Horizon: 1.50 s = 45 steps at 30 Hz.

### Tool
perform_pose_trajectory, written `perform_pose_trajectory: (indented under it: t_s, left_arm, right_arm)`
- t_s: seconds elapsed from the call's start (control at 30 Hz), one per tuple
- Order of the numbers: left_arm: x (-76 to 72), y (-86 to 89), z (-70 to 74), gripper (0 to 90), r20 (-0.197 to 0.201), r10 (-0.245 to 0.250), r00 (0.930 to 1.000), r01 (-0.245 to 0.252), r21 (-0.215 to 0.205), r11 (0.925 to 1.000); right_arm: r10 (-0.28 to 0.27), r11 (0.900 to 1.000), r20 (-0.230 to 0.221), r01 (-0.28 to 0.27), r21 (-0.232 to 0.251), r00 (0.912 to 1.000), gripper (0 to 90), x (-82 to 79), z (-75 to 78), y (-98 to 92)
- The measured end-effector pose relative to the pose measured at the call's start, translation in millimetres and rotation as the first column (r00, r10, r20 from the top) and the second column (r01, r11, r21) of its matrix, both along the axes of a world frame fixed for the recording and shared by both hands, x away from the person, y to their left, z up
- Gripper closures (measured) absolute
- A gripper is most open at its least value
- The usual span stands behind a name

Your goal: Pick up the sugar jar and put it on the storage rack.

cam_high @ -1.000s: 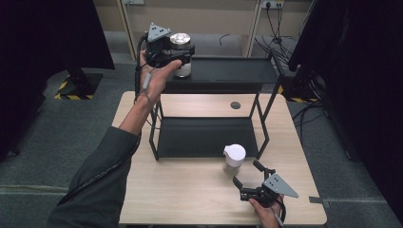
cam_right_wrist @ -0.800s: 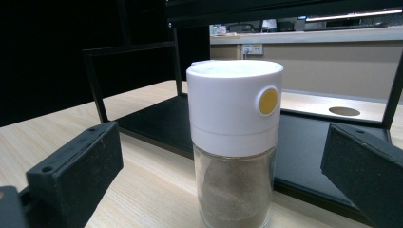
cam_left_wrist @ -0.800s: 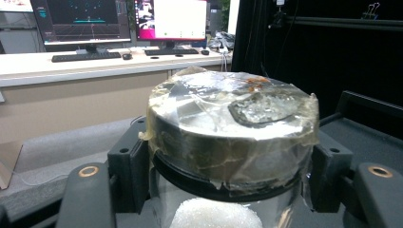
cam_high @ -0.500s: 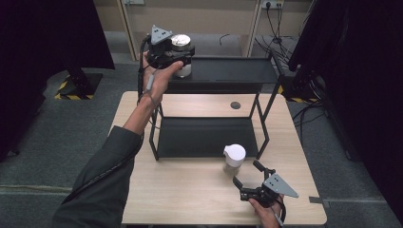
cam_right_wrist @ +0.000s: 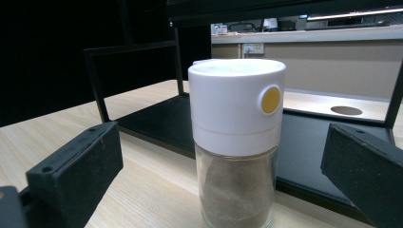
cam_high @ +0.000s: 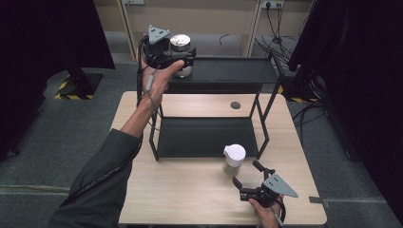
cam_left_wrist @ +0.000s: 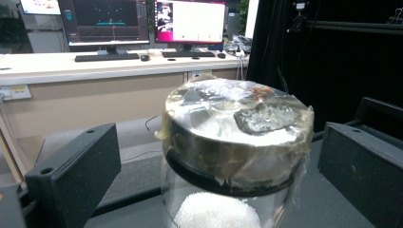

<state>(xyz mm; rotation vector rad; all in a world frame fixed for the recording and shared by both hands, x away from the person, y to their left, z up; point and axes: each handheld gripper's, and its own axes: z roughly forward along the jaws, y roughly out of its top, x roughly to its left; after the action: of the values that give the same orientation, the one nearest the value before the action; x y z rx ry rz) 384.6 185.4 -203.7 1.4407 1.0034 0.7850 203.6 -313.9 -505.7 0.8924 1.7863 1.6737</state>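
A wooden table (cam_high: 190,199) carries a black rack (cam_high: 223,76). At the rack's top left corner the left gripper (cam_high: 186,56) has just been opening, jaws clear of the jar (cam_high: 180,45) between them. Near the table's front edge, the right gripper (cam_high: 247,175) stands released before the shaker (cam_high: 234,155).

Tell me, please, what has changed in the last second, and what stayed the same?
The left gripper has just been opening: its fingers now stand apart from the steel-lidded glass jar, which rests on the rack's top shelf between them, let go. The right gripper stayed open before the white-capped shaker on the table; neither container moved.
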Motion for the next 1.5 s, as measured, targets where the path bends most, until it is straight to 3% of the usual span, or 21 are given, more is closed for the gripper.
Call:
perform_pose_trajectory:
  t_s: [0.27,0.5,1.0,1.27,1.5]
  left_arm:
    - [-11.1,2.0,0.3,0.0,-0.022,-0.012,0.9997,0.012,-0.004,0.9999]
    - [-31.1,1.2,-4.7,0.1,-0.029,-0.002,0.9996,0.002,0.002,1.0]
    - [-79.5,1.2,-35.2,0.3,0.034,-0.093,0.9951,0.093,0.01,0.9956]
    - [-95.4,5.9,-53.3,0.6,0.042,-0.141,0.9892,0.141,-0.018,0.9898]
    - [-105.8,8.2,-72.0,0.6,0.043,-0.17,0.9846,0.17,-0.016,0.9852]
  right_arm:
    - [0.001,1.0,0.0,-0.001,-0.002,1.0,0.3,0.2,0.0,0.2]
    - [-0.001,1.0,-0.001,0.001,-0.001,1.0,0.3,0.0,0.0,0.2]
    - [-0.001,1.0,-0.001,0.001,-0.002,1.0,0.3,-0.2,0.2,0.2]
    - [-0.001,1.0,-0.001,0.001,-0.002,1.0,0.3,-0.4,0.2,0.1]
    - [0.0,1.0,-0.001,0.0,-0.001,1.0,0.3,-0.5,0.2,0.0]
